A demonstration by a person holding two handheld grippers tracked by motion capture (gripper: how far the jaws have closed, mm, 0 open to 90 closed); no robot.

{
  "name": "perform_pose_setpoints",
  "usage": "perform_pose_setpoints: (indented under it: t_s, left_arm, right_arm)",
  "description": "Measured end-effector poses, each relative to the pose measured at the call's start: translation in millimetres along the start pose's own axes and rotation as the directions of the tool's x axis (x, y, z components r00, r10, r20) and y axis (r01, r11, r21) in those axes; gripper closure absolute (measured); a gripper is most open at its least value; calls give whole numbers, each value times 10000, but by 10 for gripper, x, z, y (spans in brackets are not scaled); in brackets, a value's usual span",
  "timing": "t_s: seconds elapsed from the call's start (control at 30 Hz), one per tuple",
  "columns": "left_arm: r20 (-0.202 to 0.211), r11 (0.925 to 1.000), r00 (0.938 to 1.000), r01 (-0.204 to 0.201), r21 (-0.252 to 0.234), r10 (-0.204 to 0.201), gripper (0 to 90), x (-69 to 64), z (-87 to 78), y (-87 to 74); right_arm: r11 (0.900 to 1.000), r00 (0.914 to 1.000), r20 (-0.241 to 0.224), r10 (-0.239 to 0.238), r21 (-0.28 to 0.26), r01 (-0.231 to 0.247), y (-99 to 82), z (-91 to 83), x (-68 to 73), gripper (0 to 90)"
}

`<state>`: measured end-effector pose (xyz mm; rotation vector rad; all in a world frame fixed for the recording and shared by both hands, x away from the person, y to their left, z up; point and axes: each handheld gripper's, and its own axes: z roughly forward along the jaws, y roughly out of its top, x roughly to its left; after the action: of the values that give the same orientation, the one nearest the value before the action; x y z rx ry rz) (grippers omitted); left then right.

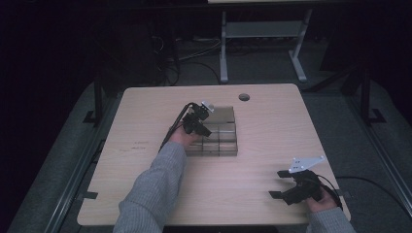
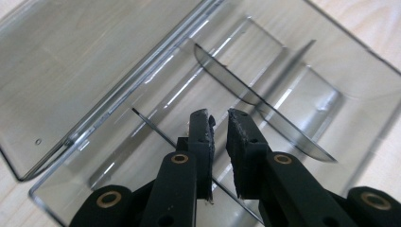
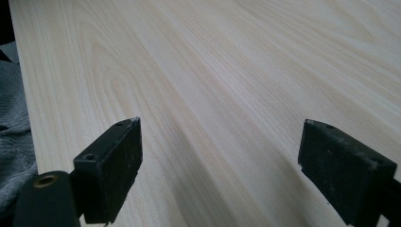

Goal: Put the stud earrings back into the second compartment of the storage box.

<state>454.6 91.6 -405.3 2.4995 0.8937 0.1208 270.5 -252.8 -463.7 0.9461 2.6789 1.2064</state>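
A clear smoky plastic compartment box (image 1: 219,141) lies at the table's middle, its lid (image 1: 222,114) folded open behind it. My left gripper (image 1: 203,130) reaches down into the box from the left. In the left gripper view its jaws (image 2: 218,118) stand a narrow gap apart. A thin flat divider (image 2: 151,124) runs under and between them, and no pad visibly presses on it. A curved divider (image 2: 246,90) stands farther in, beside the lid (image 2: 71,61). My right gripper (image 1: 278,184) rests near the table's front right, wide open over bare wood (image 3: 220,146).
The light wooden table (image 1: 145,111) has a round cable hole (image 1: 244,96) near its back edge. A grey sleeve (image 3: 12,142) shows at the left of the right gripper view. A white desk frame (image 1: 262,43) stands on the floor behind.
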Motion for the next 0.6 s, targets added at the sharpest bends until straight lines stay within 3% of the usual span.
perform_pose_setpoints:
  t_s: [0.37,0.6]
  left_arm:
    - [85,9993,9994,-338,-155,339,772,-106,-370,-272]
    - [6,9995,9999,-154,-294,154,759,-73,-496,-502]
  right_arm:
    - [9999,9999,88,-53,91,53,6,1,7,145]
    - [10000,9999,154,-2,72,1,1,-3,7,145]
